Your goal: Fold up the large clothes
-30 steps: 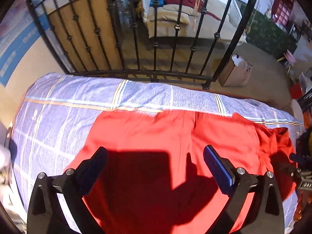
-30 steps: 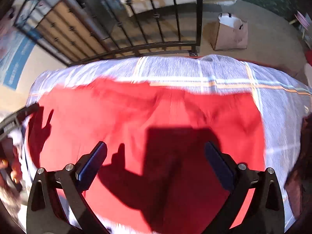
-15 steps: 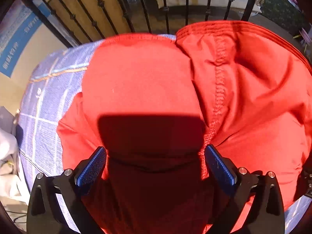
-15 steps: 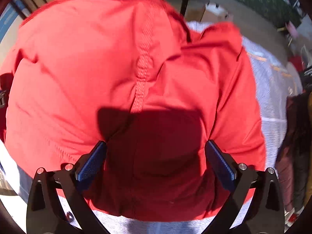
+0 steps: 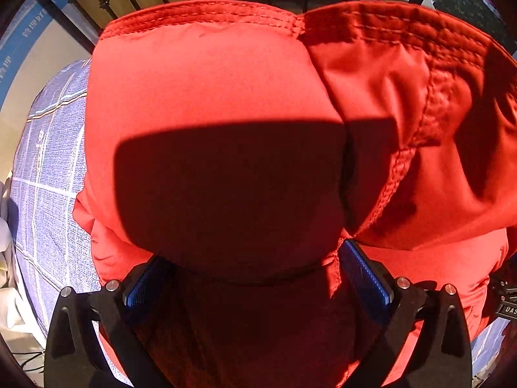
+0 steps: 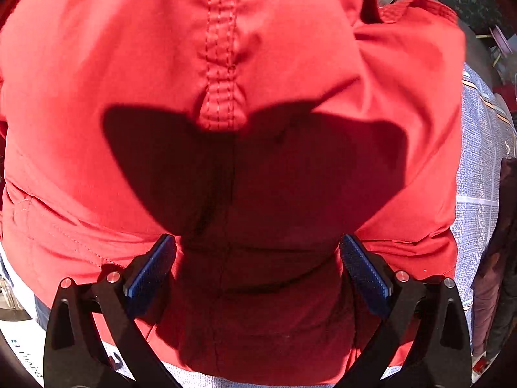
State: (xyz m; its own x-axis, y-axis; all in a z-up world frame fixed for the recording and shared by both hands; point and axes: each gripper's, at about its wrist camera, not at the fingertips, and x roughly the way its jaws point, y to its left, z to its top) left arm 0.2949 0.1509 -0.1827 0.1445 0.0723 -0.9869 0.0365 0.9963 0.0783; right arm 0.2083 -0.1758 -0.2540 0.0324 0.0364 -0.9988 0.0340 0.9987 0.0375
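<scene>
A large red garment with stitched seams fills the left wrist view, bulging up close to the camera over a blue plaid bedsheet. My left gripper is open, its blue pads wide apart with a fold of the cloth lying between them. In the right wrist view the same red garment shows a double-stitched seam running down its middle. My right gripper is open as well, with cloth bunched between its fingers. The sheet shows only at the right.
A black iron railing stands beyond the bed's far edge. Part of the other gripper shows at the right edge. Dark clothing lies along the right side of the bed. White fabric lies at the left.
A second ago the red garment lay flat on the bed ahead of both grippers. It has since risen close to both cameras and now hides most of the bed and railing.
</scene>
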